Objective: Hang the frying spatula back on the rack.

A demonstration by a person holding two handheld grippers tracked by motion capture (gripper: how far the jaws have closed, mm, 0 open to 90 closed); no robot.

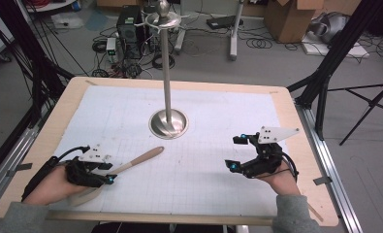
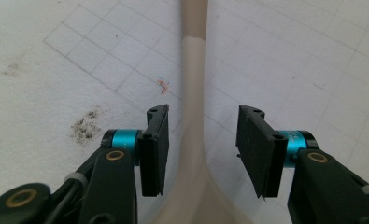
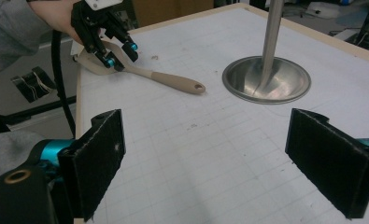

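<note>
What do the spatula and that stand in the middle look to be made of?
Spatula: matte beige, likely silicone or plastic, with a smooth dull surface and a slightly darker handle. Stand: polished metal, probably steel, since its round base mirrors the pole. The left tongs straddle the spatula's neck without touching it.

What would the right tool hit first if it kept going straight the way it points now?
Probably nothing soon: the right tool points over bare mat. Farther along lie the spatula handle and the metal stand base, either side of its line. Depth is hard to judge.

Beige spatula (image 1: 131, 165), white gridded mat (image 1: 203, 145).
</note>
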